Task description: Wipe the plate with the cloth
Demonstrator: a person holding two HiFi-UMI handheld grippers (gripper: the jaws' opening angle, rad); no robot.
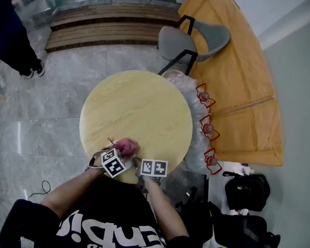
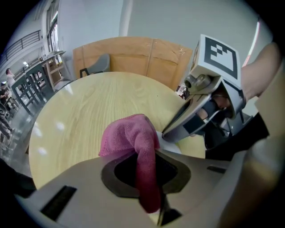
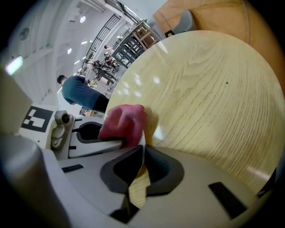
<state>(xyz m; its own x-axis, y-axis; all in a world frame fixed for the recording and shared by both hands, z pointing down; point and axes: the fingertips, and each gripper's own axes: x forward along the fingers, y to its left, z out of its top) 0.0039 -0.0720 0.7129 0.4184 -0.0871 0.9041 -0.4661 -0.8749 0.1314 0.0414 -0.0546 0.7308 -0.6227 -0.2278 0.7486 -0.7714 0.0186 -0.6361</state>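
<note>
At the near edge of the round surface [image 3: 209, 89], right in front of me, both tongs work close together. My left tongs [image 2: 149, 161] are clenched on the pink cloth [image 2: 131, 133]: one fold runs down between the jaws and the rest bunches up beyond the tips. My right tongs [image 3: 141, 154] are clenched on a thin pale edge that I take to be the rim of the plate [image 2: 168, 145]. Only a small white patch of it shows beside the cloth, so I cannot tell how it is tilted or how much of it rests on the wood.

My main worry is the rim grasp. With so little of the plate between the jaws, a firm push from the cloth could lever it loose. This close to the edge, a slipped plate might go to the floor.

The cloth is held by a narrow fold only, so dragging it hard across the plate could pull it out of the left jaws. The tongs are also crowded, and one careless stroke could knock them together.
</note>
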